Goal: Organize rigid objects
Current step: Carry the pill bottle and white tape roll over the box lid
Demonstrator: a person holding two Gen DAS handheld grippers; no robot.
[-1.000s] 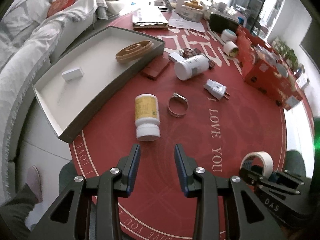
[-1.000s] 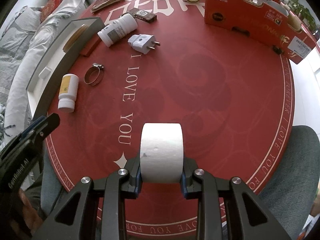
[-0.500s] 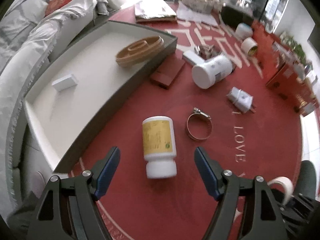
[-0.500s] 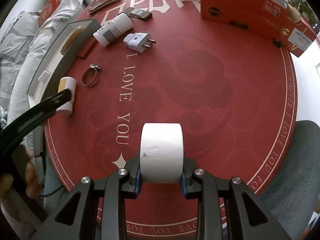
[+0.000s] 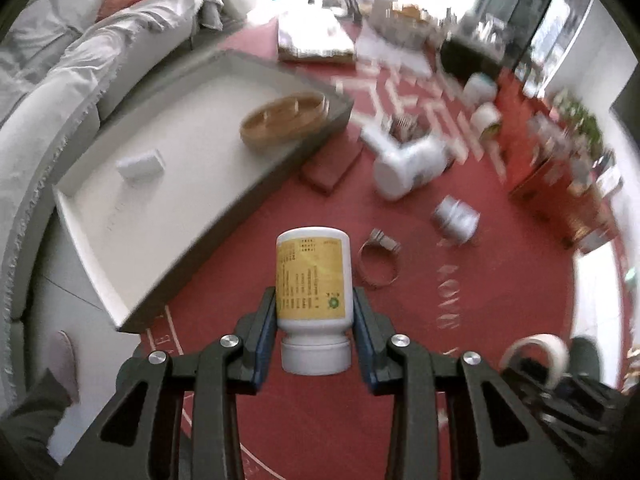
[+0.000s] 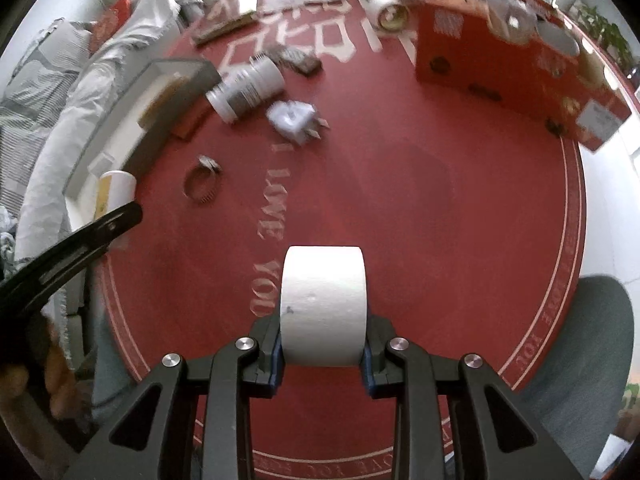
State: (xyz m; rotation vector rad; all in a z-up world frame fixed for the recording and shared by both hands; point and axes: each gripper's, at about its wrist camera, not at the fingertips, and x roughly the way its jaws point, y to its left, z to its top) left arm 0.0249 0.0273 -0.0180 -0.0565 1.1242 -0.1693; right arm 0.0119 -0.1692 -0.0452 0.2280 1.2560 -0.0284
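starting with the left wrist view, the left gripper (image 5: 315, 322) is seen with its jaws closing on a small white bottle (image 5: 313, 300) with a yellow label; the blue pads are pressed to the bottle's sides just above the cap, and the cap end is turned back toward the camera. the bottle appears lifted clear of the red round tabletop (image 5: 460, 360), though blur makes this hard to confirm. a grey tray (image 5: 132, 312) with a white floor is set along the tabletop's left edge, and a wooden ring dish (image 5: 284, 120) and a small white block (image 5: 140, 164) already lie in it, so it is judged to be the collecting place. a metal hose clamp (image 5: 378, 262) lies just right of the bottle; farther toward the far edge a larger white jar (image 5: 408, 164) lies on its side and a white plug adapter (image 5: 456, 220) sits near it. in the right wrist view, the right gripper (image 6: 323, 350) is clamped fully on a white tape roll (image 6: 323, 304), which is held by its flat faces so that it cannot roll out, above the near edge of the tabletop. the bottle is glimpsed at the left edge, beside the tray's near corner, behind a dark finger of the left gripper. an orange cardboard box (image 6: 500, 76) stands along the far right edge. a side grip low on the bottle is judged to suit a short carry over the tray wall.
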